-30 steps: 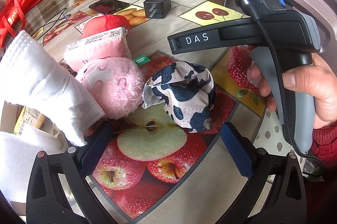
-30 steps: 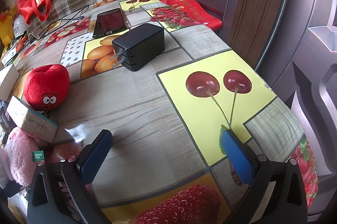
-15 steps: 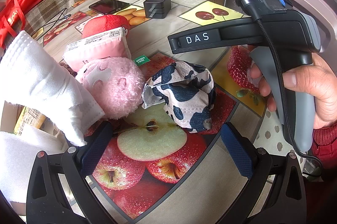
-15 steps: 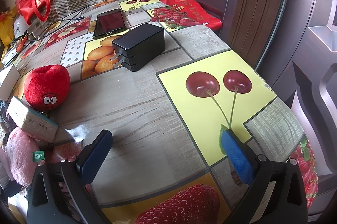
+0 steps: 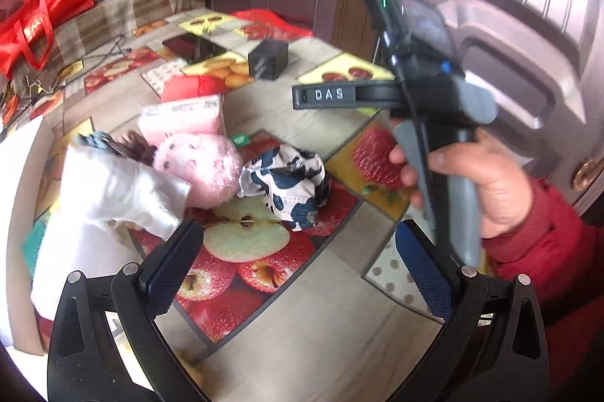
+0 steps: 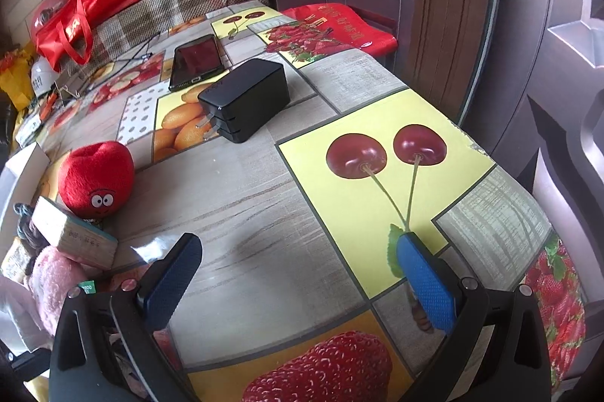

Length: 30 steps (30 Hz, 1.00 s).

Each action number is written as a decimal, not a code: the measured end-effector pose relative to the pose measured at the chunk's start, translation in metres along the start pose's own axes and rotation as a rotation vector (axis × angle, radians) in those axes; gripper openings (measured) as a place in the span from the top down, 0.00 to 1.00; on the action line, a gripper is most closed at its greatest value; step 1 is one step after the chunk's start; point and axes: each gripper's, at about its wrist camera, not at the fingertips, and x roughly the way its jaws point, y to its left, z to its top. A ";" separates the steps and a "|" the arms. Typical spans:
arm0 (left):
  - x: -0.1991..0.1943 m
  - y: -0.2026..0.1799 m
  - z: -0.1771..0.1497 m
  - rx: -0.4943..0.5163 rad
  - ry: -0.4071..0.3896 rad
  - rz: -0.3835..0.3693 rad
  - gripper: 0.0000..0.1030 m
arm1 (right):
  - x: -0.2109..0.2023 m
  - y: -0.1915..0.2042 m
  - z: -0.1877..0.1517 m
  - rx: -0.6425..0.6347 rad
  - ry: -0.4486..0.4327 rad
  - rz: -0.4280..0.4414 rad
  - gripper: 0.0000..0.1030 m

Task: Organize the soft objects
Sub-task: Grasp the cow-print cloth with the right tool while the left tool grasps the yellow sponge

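The soft objects lie clustered on the counter, ahead and to the left of my left claw: a crumpled black-and-white cow-print cloth, touching a fluffy pink plush toy on its left, with a pink wrapped tissue pack just behind the plush. A round red plush apple with cartoon eyes sits behind that pack. A white crinkled cloth or bag overlaps the plush's left side.

I have the left claw spread wide and holding nothing. My right claw is likewise spread wide and empty, over bare counter, well clear of the cluster.

Risk assessment:
- The cow-print cloth touches the plush; a wide closing could pinch both, or drag the plush.
- The limp cloth may fold away and slip from the pads.
- The right claw handle, gripped by the right hand, sits near the left claw's right side; a lateral sweep could cause collision.
- The black charger block and dark smartphone are hard items; they stay.
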 end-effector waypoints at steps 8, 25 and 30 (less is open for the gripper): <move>-0.080 0.073 -0.035 -0.134 -0.099 0.076 0.00 | -0.045 -0.011 -0.001 -0.049 -0.179 0.381 0.00; -0.015 0.067 -0.074 -0.041 0.228 0.120 0.17 | -0.025 0.101 -0.058 -0.749 0.075 0.383 0.27; 0.002 0.085 -0.050 -0.044 0.220 0.134 0.45 | -0.012 0.113 -0.052 -0.767 0.094 0.385 0.60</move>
